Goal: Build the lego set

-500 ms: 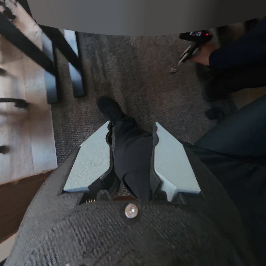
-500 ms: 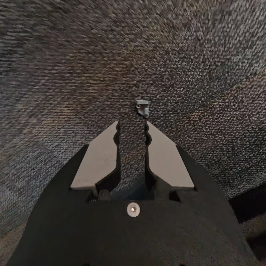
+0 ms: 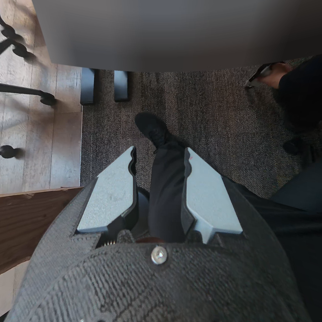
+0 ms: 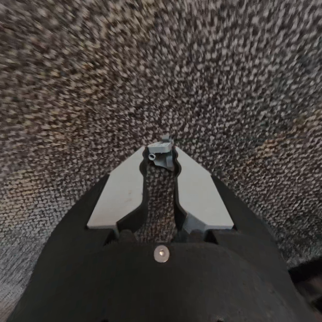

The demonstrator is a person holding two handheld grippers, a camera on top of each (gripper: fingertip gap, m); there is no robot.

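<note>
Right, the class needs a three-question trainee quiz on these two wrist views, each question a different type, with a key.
1. True or false: the left tongs hold a brick.
2. The grey lego piece lies on: A a tray, B carpet, C a wooden desk.
3. Fill in: the piece sits between the tips of the ___ tongs.
Key: 1 false; 2 B; 3 right tongs.

What I can't make out from my two grippers

My right gripper point(image 3: 250, 81) is cut off behind my sleeve in the left view; up close, its fingertips cover the grey lego piece point(image 4: 160, 154) at both sides, so contact is unclear, and the carpet point(image 4: 156, 69) blurs outward.
</note>
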